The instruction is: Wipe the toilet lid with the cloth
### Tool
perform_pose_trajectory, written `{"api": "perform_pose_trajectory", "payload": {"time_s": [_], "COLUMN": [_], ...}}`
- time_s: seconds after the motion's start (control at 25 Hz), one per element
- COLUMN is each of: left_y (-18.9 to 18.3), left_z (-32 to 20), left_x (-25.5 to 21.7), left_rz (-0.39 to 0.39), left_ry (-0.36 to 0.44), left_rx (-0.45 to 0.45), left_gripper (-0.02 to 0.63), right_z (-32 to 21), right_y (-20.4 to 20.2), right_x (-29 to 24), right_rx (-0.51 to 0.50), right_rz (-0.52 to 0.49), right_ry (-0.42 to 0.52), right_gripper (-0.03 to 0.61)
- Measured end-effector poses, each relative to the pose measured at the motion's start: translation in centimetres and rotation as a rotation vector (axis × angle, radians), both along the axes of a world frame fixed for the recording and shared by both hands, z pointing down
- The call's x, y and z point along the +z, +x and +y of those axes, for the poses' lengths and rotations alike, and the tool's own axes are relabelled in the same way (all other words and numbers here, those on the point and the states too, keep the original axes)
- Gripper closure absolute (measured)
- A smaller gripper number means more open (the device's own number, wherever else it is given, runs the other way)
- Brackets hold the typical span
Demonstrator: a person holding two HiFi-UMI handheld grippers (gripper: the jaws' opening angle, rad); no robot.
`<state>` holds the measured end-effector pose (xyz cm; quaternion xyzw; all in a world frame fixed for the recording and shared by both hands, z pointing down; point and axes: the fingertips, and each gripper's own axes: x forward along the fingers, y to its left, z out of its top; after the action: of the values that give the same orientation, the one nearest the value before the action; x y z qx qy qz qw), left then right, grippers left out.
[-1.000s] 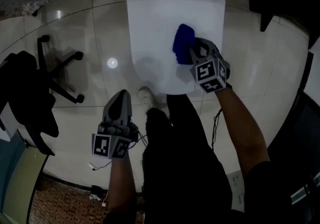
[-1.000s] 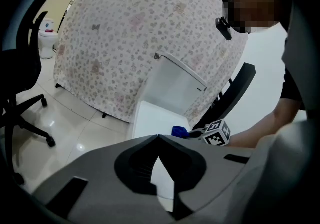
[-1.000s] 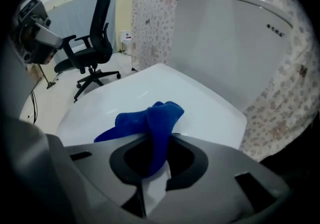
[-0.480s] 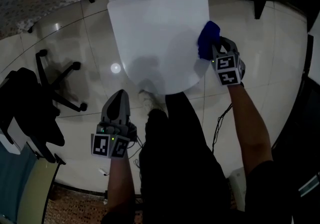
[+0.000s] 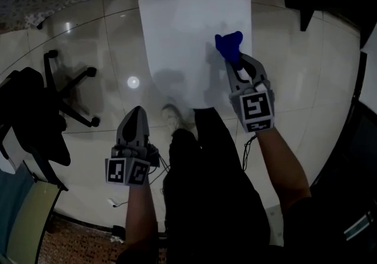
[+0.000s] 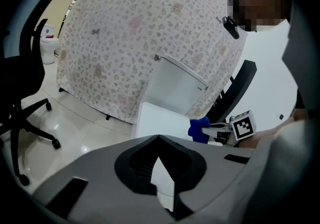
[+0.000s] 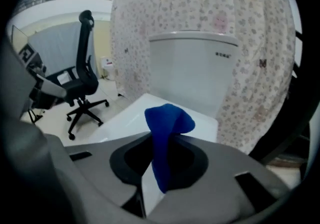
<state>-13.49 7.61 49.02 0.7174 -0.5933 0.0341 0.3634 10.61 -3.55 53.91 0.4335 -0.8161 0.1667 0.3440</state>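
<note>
The white toilet lid (image 5: pixel 188 39) is closed, at the top middle of the head view. My right gripper (image 5: pixel 231 60) is shut on a blue cloth (image 5: pixel 230 46), which sits over the lid's right part. In the right gripper view the cloth (image 7: pixel 167 130) stands pinched between the jaws, with the lid (image 7: pixel 130 118) just beyond. My left gripper (image 5: pixel 136 113) hangs over the floor in front of the toilet, shut and holding nothing. From the left gripper view (image 6: pixel 158 138) I see the lid (image 6: pixel 157 120), the cloth (image 6: pixel 199 129) and the right gripper (image 6: pixel 220 128).
The cistern (image 7: pixel 192 68) stands behind the lid against a flowered curtain (image 6: pixel 125 38). A black office chair (image 5: pixel 35 109) is on the tiled floor at left. The person's dark legs (image 5: pixel 206 157) and a shoe (image 5: pixel 172 114) are in front of the bowl. Cables (image 5: pixel 253 139) lie on the floor.
The right gripper with the cloth swept out to the lid's right edge, then came back left onto the lid and now points toward the cistern. The left gripper stayed put.
</note>
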Motion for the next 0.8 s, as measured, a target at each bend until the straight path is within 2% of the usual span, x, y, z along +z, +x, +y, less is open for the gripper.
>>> {"api": "perform_pose_trajectory", "payload": {"time_s": [0.16,0.28,0.4,0.48,0.56,0.68,0.8], "left_y": [-2.1,-3.7,-4.7,-4.9,-5.0,-4.8,-4.0], "left_z": [1.5,2.7,4.1,4.6,4.7,4.5,3.9], "left_x": [-0.8,-1.2,-0.8,-0.2,0.2,0.5,0.6], "left_rz": [-0.015,-0.018,-0.012,-0.007,-0.002,0.005,0.014], "left_ry": [0.012,0.022,0.010,-0.005,-0.011,-0.013,-0.007], "left_rx": [-0.064,-0.119,-0.151,-0.159,-0.164,-0.160,-0.143], "left_gripper": [0.624,0.624,0.624,0.624,0.624,0.624,0.624], "right_z": [3.6,6.4,9.2,10.5,11.4,12.4,12.4], "right_y": [-9.7,-15.3,-19.1,-20.2,-20.4,-18.7,-16.1], "right_x": [-2.1,-1.9,-0.3,1.2,3.6,7.6,9.4], "right_rx": [-0.076,-0.111,-0.115,-0.123,-0.128,-0.115,-0.090], "right_rz": [-0.213,-0.313,-0.387,-0.391,-0.349,-0.253,-0.206], "right_ry": [-0.082,-0.166,-0.285,-0.335,-0.368,-0.420,-0.441], "right_gripper": [0.523,0.523,0.523,0.523,0.523,0.523,0.523]}}
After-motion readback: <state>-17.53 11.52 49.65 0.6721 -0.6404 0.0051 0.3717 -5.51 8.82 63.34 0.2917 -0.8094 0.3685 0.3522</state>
